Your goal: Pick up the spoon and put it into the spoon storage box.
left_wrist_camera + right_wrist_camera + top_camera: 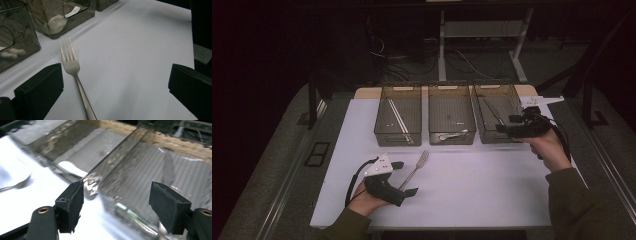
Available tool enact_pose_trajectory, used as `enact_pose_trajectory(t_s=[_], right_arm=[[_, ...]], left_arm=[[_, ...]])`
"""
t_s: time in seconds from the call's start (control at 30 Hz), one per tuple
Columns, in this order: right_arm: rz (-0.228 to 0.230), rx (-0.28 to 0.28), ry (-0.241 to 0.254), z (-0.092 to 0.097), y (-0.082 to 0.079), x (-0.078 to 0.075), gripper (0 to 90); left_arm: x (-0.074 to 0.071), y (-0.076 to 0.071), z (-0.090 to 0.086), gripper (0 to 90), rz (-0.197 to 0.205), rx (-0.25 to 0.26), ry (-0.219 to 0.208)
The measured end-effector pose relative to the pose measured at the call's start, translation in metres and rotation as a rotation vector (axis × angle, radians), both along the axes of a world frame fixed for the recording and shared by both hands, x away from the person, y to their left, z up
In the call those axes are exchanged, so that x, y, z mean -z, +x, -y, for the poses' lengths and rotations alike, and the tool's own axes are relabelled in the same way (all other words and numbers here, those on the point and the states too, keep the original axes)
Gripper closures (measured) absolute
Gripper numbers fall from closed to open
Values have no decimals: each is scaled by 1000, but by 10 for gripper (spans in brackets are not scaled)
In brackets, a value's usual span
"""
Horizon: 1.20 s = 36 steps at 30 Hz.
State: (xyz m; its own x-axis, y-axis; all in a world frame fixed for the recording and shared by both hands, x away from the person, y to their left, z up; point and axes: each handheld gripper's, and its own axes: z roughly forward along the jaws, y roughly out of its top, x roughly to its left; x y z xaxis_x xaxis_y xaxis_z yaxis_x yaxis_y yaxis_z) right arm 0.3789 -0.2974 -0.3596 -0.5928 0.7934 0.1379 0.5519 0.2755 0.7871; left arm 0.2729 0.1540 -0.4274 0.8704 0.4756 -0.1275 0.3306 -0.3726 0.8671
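A metal fork [414,170] lies on the white table [472,195], tines pointing toward the bins. My left gripper [407,178] rests low over the fork's handle, jaws wide apart on either side of it. In the left gripper view the fork [72,66] runs between the black jaws of the left gripper [116,85], nearer the left one, and neither pad touches it. My right gripper [506,125] hovers at the front right corner of the right bin [494,86]. The right gripper [117,205] is open and empty, with the bin's clear wall [160,170] behind it.
Three clear bins stand in a row at the table's back. The left bin [397,140] holds long thin sticks, the middle bin [432,140] a spoon [454,134], and the right bin a dark thin utensil [492,112]. Bare table lies in front of the bins.
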Motion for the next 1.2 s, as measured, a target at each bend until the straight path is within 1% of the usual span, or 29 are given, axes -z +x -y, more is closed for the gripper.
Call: enact_pose_trajectory(t_s=[0.07, 0.17, 0.23, 0.43, 0.53, 0.6, 0.73, 0.8, 0.9, 0.97, 1.03, 1.1, 1.2], right_arm=[[24, -17, 7, 0, -11, 4, 263], [24, -36, 33, -1, -24, 11, 245], [33, -35, 27, -3, -33, 15, 216], [57, -57, 29, -9, -56, 22, 206], [59, -52, 34, -10, -66, 30, 206], [62, -45, 29, -9, -73, 35, 206], [50, -33, 53, -5, -82, 45, 200], [57, -24, 50, -4, -87, 50, 200], [59, -7, 58, -2, -93, 58, 200], [47, -9, 73, 0, -97, 64, 197], [34, -14, 67, 1, -101, 69, 197], [31, -11, 62, 3, -105, 72, 197], [17, -11, 70, 4, -112, 74, 197]], left_arm=[[0, 0, 0, 0, 1, -1, 2], [0, 1, 0, 0, -1, -3, 5], [0, 0, 0, 0, -3, -4, 9], [0, -1, 1, 0, -4, -5, 12], [0, -1, 1, 0, -4, -4, 13], [0, 0, 1, 0, 0, -2, 16], [1, -1, 1, 0, -5, -6, 22], [1, -1, 2, 0, -5, -4, 27], [1, -1, 3, 0, -5, -7, 30], [1, -2, 3, 0, -4, -9, 30], [1, -1, 3, 0, -3, -9, 39], [0, -1, 3, 1, -6, -6, 48], [-1, -2, 3, 35, -7, -12, 64]])
